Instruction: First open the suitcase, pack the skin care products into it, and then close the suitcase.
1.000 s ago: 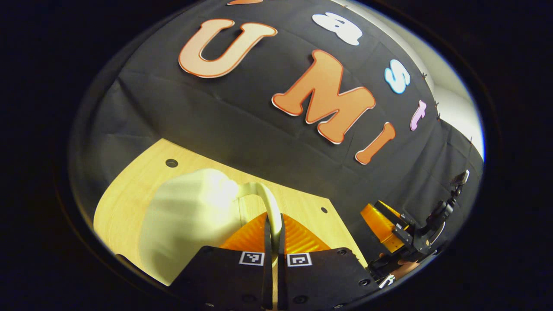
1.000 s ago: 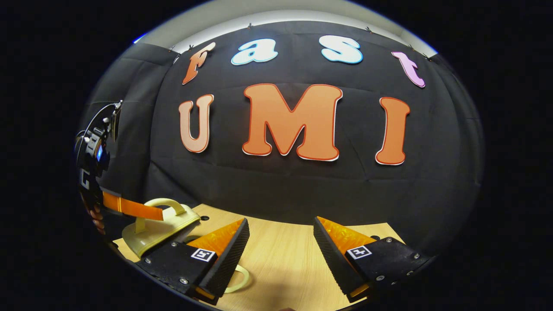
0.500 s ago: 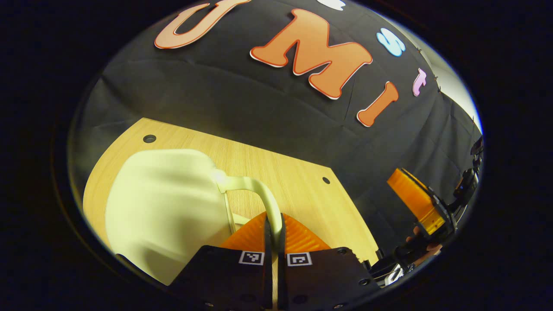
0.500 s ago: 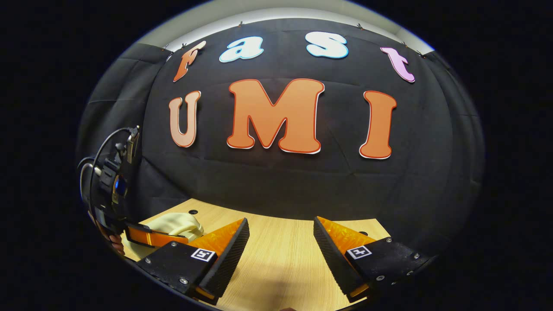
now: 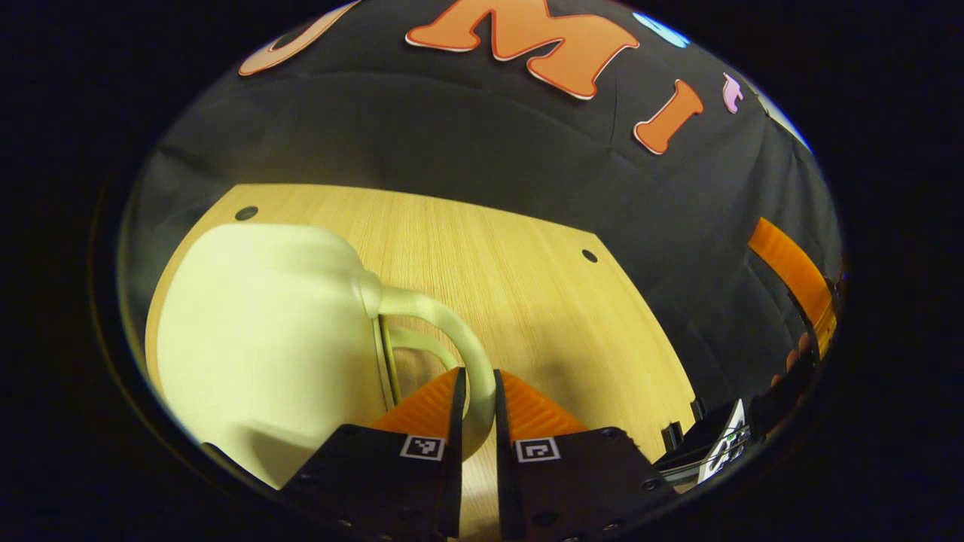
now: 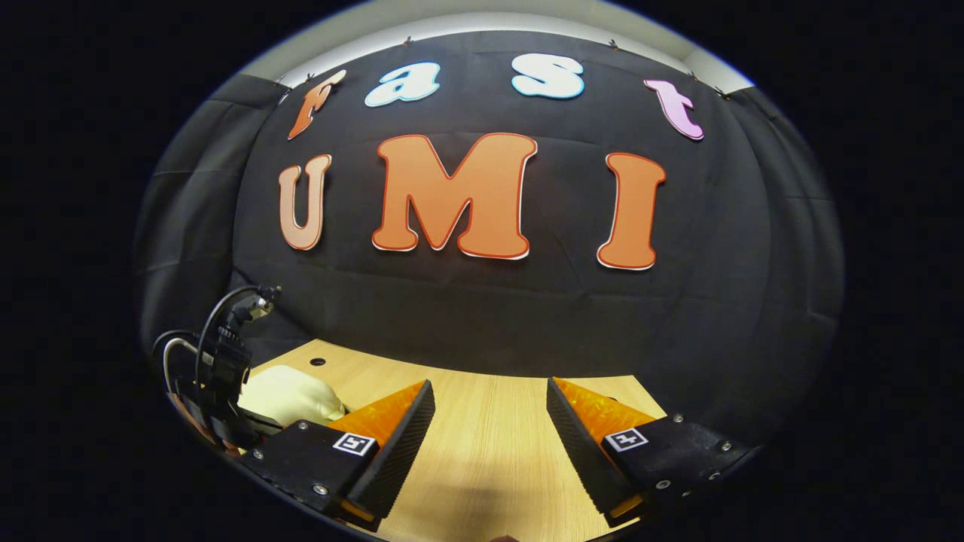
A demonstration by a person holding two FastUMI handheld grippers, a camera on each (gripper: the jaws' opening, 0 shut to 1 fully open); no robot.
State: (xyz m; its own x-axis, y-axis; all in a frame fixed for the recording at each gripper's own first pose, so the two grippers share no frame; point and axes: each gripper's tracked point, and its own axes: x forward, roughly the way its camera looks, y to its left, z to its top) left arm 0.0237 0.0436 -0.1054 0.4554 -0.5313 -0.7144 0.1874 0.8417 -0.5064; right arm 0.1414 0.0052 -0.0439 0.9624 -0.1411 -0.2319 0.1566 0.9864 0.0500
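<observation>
The cream suitcase [image 5: 263, 331] lies on the wooden table [image 5: 527, 271] at the left of the left gripper view. My left gripper [image 5: 476, 388] is shut on the curved lid handle [image 5: 444, 320]. A second handle [image 5: 418, 342] sits just under the first, with a narrow seam between the two halves. In the right gripper view the suitcase [image 6: 290, 395] is low at the left, partly behind the left gripper's body [image 6: 218, 376]. My right gripper [image 6: 489, 414] hangs open over the bare table, with nothing between its fingers.
The table [image 6: 489, 467] has small round holes [image 5: 589, 256] near its back edge, and the black cloth wall rises right behind it. One of the right gripper's fingers [image 5: 791, 263] and the hand holding it show at the far right of the left gripper view.
The left gripper has come down with the lid handle, and the raised lid has dropped onto the lower half. The right gripper stayed open and shifted slightly.
</observation>
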